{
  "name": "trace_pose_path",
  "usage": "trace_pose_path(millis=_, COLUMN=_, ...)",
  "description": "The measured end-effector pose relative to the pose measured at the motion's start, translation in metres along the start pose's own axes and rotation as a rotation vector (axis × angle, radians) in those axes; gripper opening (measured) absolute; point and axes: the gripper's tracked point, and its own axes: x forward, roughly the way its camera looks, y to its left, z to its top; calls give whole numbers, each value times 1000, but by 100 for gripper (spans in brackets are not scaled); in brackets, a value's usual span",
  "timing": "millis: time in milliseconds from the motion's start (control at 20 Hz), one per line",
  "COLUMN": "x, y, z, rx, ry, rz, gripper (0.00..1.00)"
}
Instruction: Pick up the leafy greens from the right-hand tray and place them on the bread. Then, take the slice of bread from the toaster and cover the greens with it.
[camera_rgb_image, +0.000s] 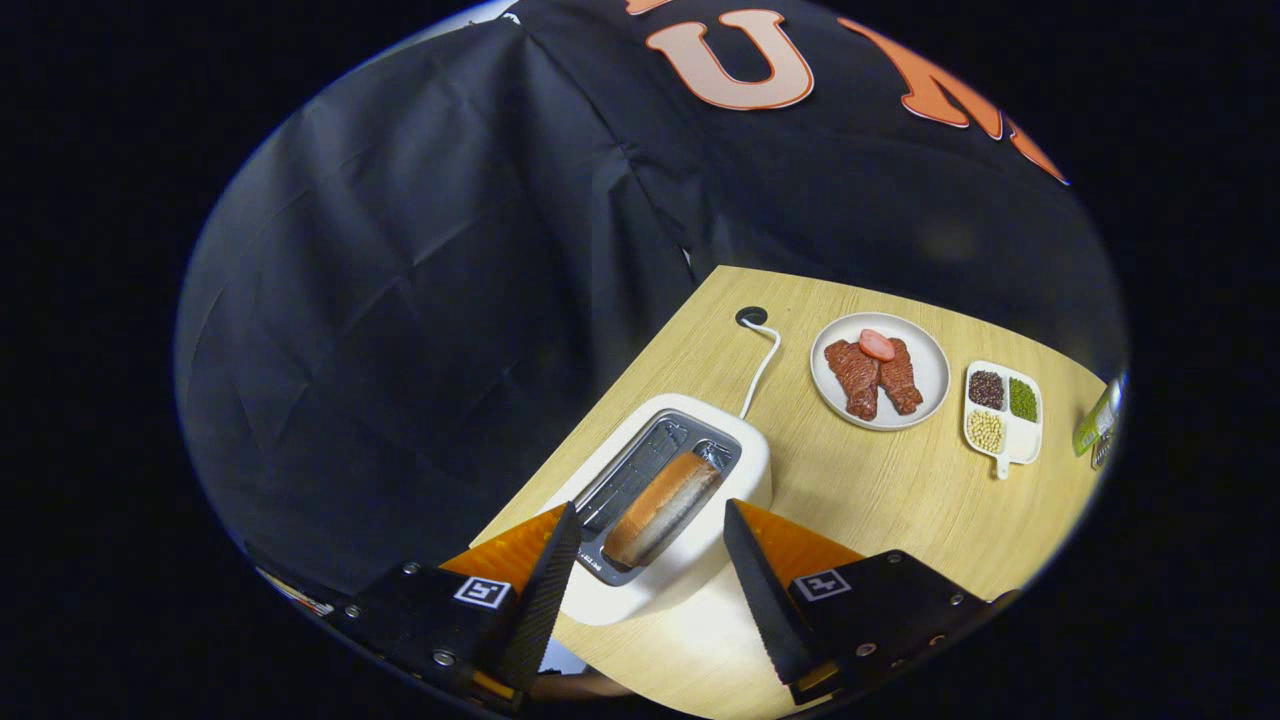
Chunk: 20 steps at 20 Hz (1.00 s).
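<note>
Tongs (650, 560) spread wide, empty, poised above the toaster (668, 500) with one finger to each side of it; evidently so set to straddle the slot and let the fingers come down on the flat faces of the slice. Bread slice (662, 505) standing on edge in the nearer slot, between the fingers and just ahead of them, lying lengthwise along the slot toward 1 o'clock; upper crust proud of the slot, presumably left raised so as to offer something to grip. Crust golden-brown along the top, paler and lightly speckled on the exposed side, edges rounded, no tearing noted. Second slot, at 11 o'clock of the slice, showing bare metal. Toaster seated near the table (880, 500) edge, its white cord (762, 362) running off toward 1 o'clock to a grommet hole. Well beyond, at 2 o'clock, a round plate (925, 350) carrying meat pieces, and beside it a divided dish (1003, 448) of beans. Judged: bread-retrieval step in hand, grip not yet made; descent and closure outstanding.
</note>
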Motion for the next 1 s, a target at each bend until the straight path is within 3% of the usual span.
trace_pose_path(millis=300, x=24, y=5, z=-6, rx=39, ry=87, rz=10, gripper=80)
trace_pose_path(millis=650, x=39, y=7, z=-16, rx=14, ry=125, rz=-6, gripper=52)
trace_pose_path(millis=900, x=40, y=6, z=-13, rx=34, ry=109, rz=-7, gripper=42)
trace_pose_path(millis=1000, x=35, y=0, z=-11, rx=47, ry=90, rz=-11, gripper=32)
